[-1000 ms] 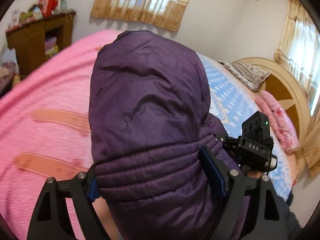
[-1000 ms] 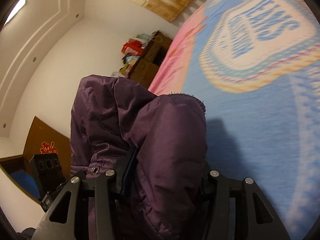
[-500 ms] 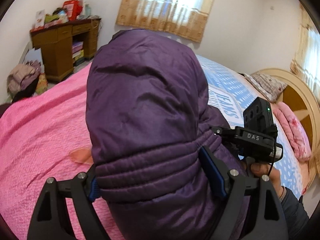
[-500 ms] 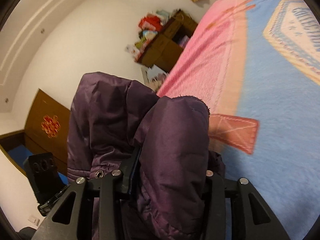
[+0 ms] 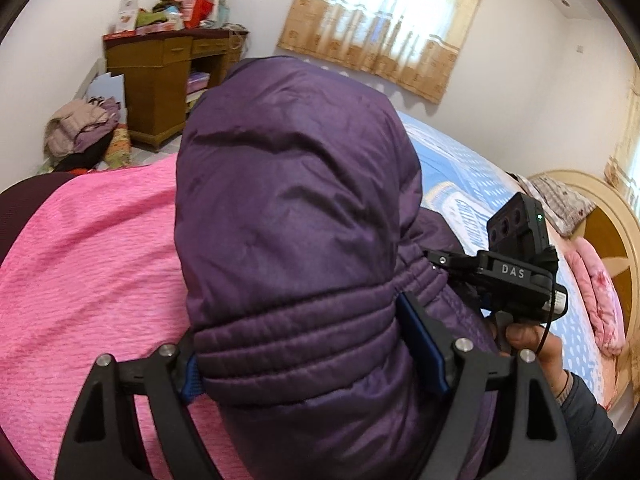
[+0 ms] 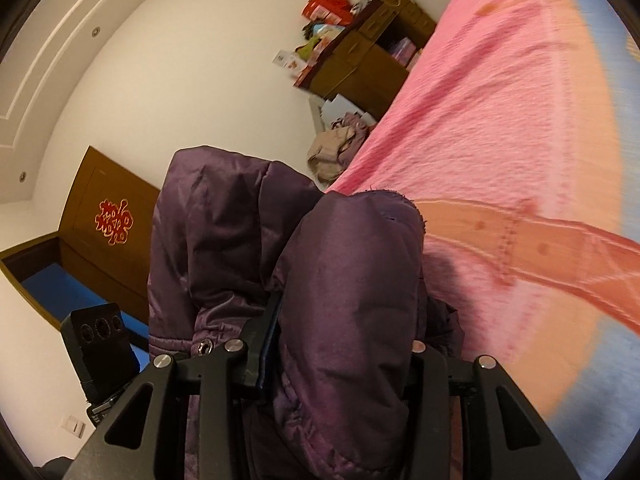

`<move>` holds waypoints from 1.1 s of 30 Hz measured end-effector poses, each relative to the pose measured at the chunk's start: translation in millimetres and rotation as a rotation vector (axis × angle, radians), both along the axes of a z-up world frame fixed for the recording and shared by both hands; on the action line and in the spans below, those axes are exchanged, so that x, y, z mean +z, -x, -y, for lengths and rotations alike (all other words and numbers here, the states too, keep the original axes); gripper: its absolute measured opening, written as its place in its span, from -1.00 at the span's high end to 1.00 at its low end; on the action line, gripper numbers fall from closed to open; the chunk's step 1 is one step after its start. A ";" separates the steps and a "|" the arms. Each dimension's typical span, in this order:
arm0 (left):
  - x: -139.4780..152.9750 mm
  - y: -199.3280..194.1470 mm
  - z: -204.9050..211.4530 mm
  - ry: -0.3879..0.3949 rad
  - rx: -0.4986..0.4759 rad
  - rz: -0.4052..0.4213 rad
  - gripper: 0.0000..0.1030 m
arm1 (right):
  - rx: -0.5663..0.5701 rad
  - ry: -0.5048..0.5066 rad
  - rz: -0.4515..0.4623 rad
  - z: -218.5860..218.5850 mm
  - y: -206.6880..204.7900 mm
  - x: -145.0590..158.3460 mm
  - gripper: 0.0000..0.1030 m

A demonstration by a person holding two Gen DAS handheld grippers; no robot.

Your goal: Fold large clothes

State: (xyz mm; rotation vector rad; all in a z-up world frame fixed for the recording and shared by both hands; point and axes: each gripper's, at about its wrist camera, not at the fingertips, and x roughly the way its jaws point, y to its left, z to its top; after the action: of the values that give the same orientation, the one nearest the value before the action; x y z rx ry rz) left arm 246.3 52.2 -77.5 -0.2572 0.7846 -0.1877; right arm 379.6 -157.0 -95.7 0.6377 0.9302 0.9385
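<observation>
Two claws clench one purple padded jacket (image 5: 296, 216), filling mid-frame above the pink bed (image 5: 92, 264): left claw (image 5: 316, 360) on its ribbed hem, right claw (image 6: 340, 344) on a puffy fold; soft, bulky, likely slippery, best gripped at seams

jacket (image 5: 292, 216): dark purple puffy quilted thing | state: bunched up thick, ribbed hem showing | pose: lifted, bulging upward | where: above the pink-and-blue bed (image 5: 88, 264)
</observation>
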 end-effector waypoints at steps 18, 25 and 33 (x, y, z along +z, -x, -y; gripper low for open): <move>-37.7 12.3 -37.6 -0.060 0.159 -0.084 -1.00 | 0.060 0.044 0.002 -52.9 -10.6 -11.5 0.21; -39.3 18.8 -25.7 -0.153 0.176 -0.016 -1.00 | 0.022 0.019 -0.032 -44.1 -12.8 -32.6 0.12; -48.1 11.1 -23.0 -0.186 0.217 0.015 -1.00 | 0.005 -0.026 -0.049 -37.5 -14.7 -53.1 0.09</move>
State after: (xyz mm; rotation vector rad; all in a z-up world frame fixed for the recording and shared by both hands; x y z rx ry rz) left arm 235.2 75.3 -125.6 -0.1635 0.7487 0.0878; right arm 394.3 -119.5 -148.8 0.6833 0.9643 0.9441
